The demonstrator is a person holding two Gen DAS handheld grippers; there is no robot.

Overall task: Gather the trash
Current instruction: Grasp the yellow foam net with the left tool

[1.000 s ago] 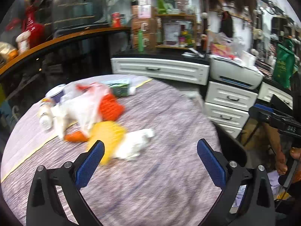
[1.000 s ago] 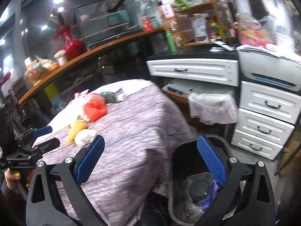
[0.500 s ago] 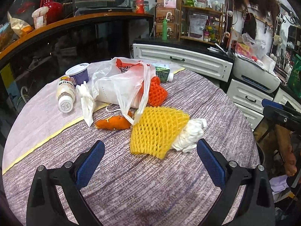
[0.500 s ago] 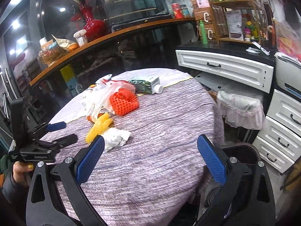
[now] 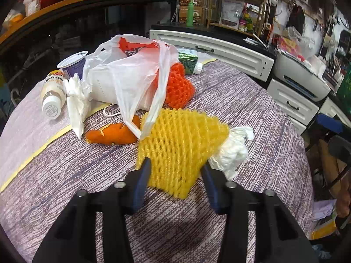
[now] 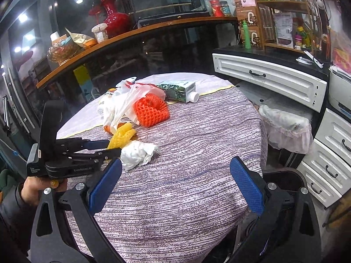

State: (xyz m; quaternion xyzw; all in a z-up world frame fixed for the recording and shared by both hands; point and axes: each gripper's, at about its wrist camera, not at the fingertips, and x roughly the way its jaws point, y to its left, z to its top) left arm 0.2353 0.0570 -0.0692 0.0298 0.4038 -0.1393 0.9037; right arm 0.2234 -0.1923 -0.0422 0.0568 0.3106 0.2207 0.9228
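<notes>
Trash lies on a round table (image 5: 252, 109) with a purple cloth. A yellow foam net (image 5: 177, 149) sits between the fingers of my left gripper (image 5: 175, 168), whose jaws are closing with both pads touching its sides. The right wrist view shows the same left gripper (image 6: 111, 148) around the yellow net (image 6: 122, 137). A crumpled white tissue (image 5: 230, 151) rests against the net's right side. Behind lie an orange peel (image 5: 111, 134), a red foam net (image 5: 178, 87), a white plastic bag (image 5: 131, 72) and a green carton (image 5: 187, 62). My right gripper (image 6: 175, 175) hangs open and empty over the table's near edge.
A small bottle (image 5: 52, 94), a purple cup (image 5: 73, 64) and a loose tissue (image 5: 76, 107) lie at the table's far left. A dark bin (image 6: 283, 177) stands on the floor right of the table. White drawers (image 6: 269, 76) line the wall behind.
My left gripper came forward and down onto the yellow net, and its jaws narrowed from wide open to touching it. The right gripper swung from over the bin to the table.
</notes>
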